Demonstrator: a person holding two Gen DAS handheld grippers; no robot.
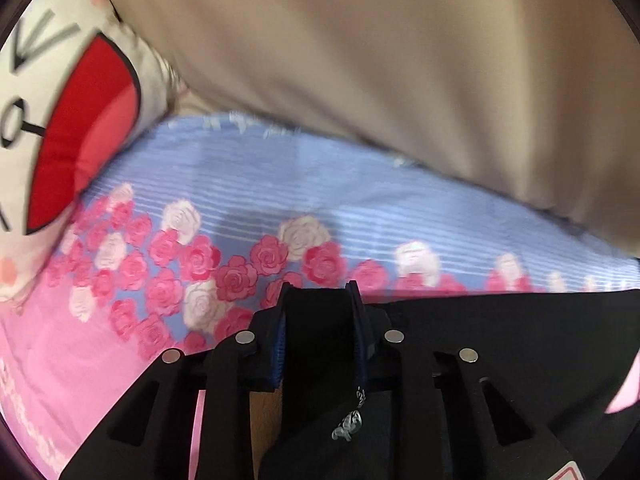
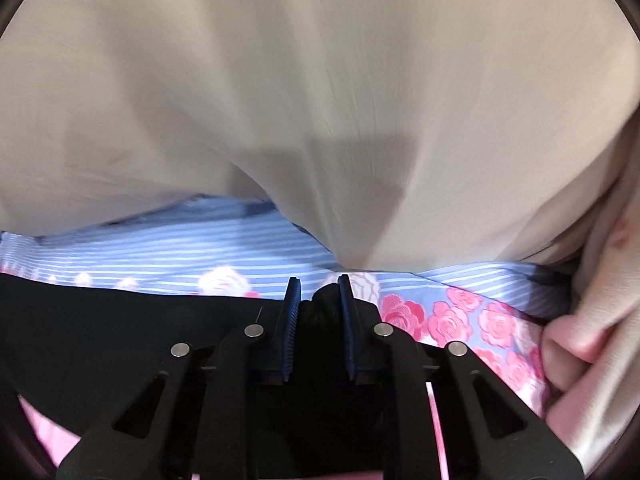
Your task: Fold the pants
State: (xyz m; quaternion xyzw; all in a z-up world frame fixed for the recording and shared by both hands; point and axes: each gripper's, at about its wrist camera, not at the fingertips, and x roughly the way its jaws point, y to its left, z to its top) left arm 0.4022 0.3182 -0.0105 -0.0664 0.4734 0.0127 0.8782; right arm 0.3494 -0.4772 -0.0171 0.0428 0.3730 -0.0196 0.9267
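Note:
The pants are black fabric. In the left wrist view my left gripper (image 1: 320, 292) is shut on the black pants (image 1: 500, 320), whose edge stretches away to the right. In the right wrist view my right gripper (image 2: 319, 292) is shut on a bunched bit of the same black pants (image 2: 120, 320), whose edge stretches to the left. Both grippers hold the pants just above a bedsheet with blue stripes and pink roses (image 1: 260, 200). The rest of the pants hangs below the cameras, out of sight.
A large beige cloth (image 2: 320, 80) fills the far side in both views (image 1: 400, 60). A white cartoon pillow with a red mouth (image 1: 80, 120) lies at the left. A beige and pink bundle (image 2: 592, 320) sits at the right edge of the sheet (image 2: 200, 248).

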